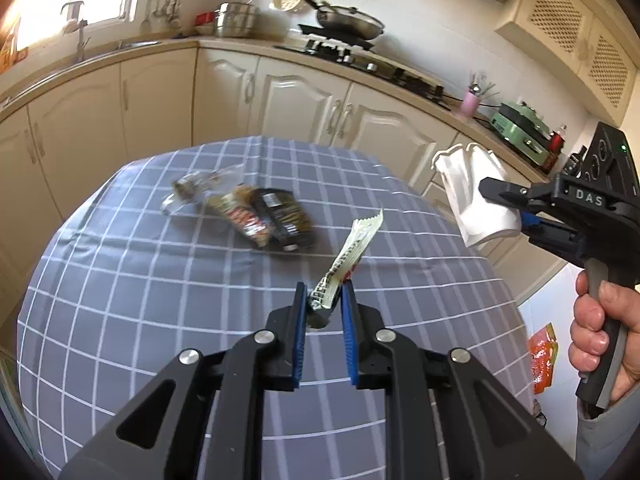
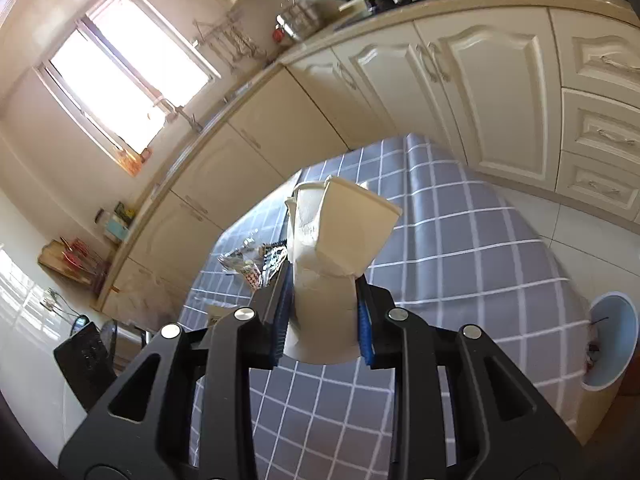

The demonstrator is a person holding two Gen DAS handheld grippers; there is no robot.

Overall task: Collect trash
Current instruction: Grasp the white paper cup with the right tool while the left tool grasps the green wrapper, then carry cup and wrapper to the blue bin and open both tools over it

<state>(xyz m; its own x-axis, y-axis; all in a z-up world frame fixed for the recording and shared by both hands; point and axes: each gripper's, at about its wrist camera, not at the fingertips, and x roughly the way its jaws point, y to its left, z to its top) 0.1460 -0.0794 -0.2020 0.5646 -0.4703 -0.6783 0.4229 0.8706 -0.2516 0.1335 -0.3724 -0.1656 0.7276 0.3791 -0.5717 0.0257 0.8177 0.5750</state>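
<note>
Leftward, dark crumpled snack packets (image 1: 264, 212) lie on our grey checked tablecloth (image 1: 140, 280); our left gripper (image 1: 324, 312) pinches a pale torn wrapper (image 1: 348, 260) above it; our right gripper (image 2: 322, 312) clamps crushed white paper cups (image 2: 336, 232).

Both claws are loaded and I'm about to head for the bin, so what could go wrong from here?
1. The left claw pinches the wrapper strip only at its bottom end; the long free part could slip out in a fast swing.
2. The right claw squeezes a crumpled paper cup; the creased wall may buckle further and loosen.
3. The blue bin sits beyond the table edge, low on the floor, so a drop from up here may miss it.
</note>
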